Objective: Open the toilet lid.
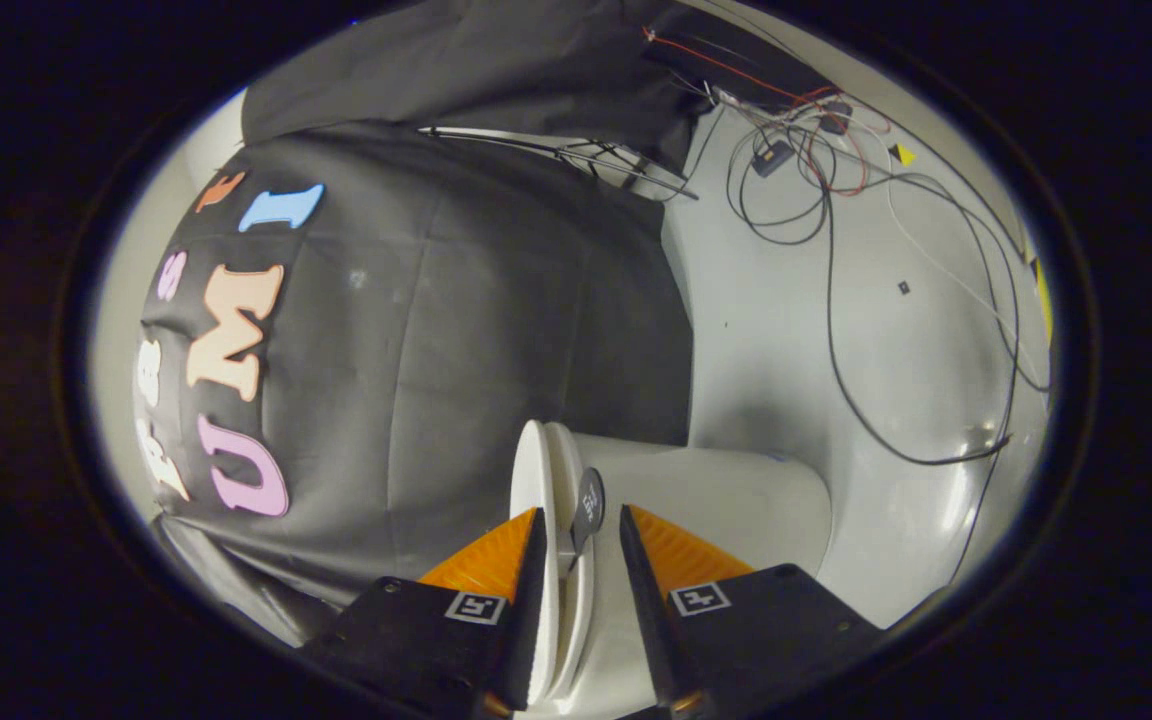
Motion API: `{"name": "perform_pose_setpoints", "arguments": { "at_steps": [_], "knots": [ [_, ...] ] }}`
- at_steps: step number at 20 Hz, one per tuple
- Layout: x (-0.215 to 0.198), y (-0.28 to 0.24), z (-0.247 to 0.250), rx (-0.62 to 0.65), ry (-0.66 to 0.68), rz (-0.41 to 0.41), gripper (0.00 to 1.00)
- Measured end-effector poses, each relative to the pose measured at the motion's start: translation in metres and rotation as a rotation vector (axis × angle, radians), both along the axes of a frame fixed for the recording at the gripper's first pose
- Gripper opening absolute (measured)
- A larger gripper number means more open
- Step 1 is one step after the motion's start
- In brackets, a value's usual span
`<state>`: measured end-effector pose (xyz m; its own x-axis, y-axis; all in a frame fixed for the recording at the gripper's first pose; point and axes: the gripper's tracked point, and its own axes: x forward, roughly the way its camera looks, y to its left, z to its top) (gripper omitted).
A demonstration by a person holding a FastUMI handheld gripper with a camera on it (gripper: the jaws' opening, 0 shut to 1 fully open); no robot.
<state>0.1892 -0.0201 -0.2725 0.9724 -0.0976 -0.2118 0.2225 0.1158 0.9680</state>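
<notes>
Black cloth wall behind, cables point(826, 330) on the floor. Toilet lid point(539, 500) sat between my fingers, gripper point(581, 545) part open, straddling its rim, no squeeze. Looked stiff, slick plastic; grab the rim edge.

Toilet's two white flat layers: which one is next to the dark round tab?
The layer beside the bowl; the other layer faces the cloth. The open gripper straddles the tab.

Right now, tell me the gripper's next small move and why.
Probably close the gripper on the toilet lid. Its front edge and a small dark tab stand between the open fingers, neither finger pressing yet, so a firm pinch should come before lifting the lid off the toilet bowl.
</notes>
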Motion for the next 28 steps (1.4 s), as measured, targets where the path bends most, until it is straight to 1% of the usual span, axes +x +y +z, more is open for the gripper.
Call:
{"name": "perform_pose_setpoints", "arguments": {
  "at_steps": [4, 8, 11, 14, 17, 19, 25, 28],
  "knots": [
    [0.021, 0.000, -0.001, 0.052, -0.021, 0.023, 0.45],
    [0.038, -0.007, 0.005, 0.052, -0.054, 0.040, 0.44],
    [0.041, -0.006, 0.004, 0.058, -0.041, 0.070, 0.33],
    [0.041, -0.010, 0.001, 0.055, -0.026, 0.084, 0.31],
    [0.044, -0.009, -0.001, 0.032, 0.002, 0.101, 0.12],
    [0.043, -0.007, 0.004, -0.004, 0.021, 0.103, 0.08],
    [0.040, -0.002, 0.034, -0.182, 0.056, 0.095, 0.08],
    [0.040, 0.005, 0.058, -0.242, 0.056, 0.086, 0.09]
  ]
}}
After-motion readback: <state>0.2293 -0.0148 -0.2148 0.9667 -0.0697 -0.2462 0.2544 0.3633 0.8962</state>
